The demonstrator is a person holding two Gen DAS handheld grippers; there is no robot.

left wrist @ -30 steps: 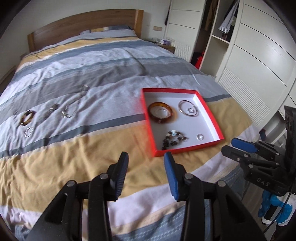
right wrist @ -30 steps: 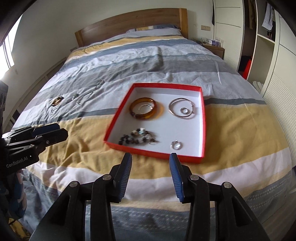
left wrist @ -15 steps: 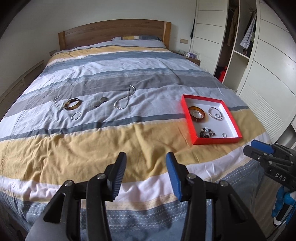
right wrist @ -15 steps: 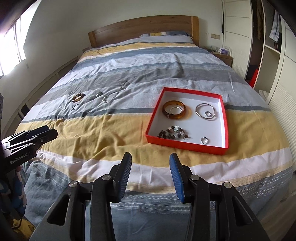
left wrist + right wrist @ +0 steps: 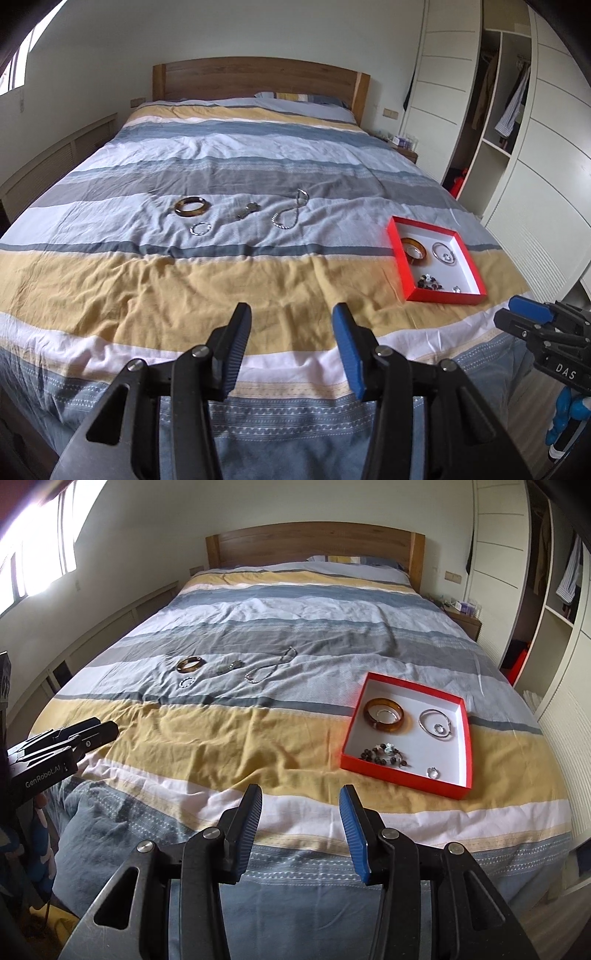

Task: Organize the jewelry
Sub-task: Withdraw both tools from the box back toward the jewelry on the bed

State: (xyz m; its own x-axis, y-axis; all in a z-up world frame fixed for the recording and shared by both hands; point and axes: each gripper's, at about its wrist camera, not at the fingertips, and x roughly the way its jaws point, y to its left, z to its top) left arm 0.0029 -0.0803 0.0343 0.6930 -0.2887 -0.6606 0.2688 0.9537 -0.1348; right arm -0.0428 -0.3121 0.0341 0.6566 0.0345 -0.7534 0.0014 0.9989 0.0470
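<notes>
Lying left of the red tray (image 5: 406,275) on the bed, the brown bangle (image 5: 190,206) looks rigid, light and slick, best pinched across its rim; left gripper (image 5: 291,345) and right gripper (image 5: 301,821) both half-open, empty.

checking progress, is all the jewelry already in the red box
No, an amber bangle, a small ring and a chain necklace lie on the bedspread, outside the red box.

Bare bedspread (image 5: 229,734) between loose jewelry and red tray (image 5: 466,746); tray walls low, top open.
</notes>
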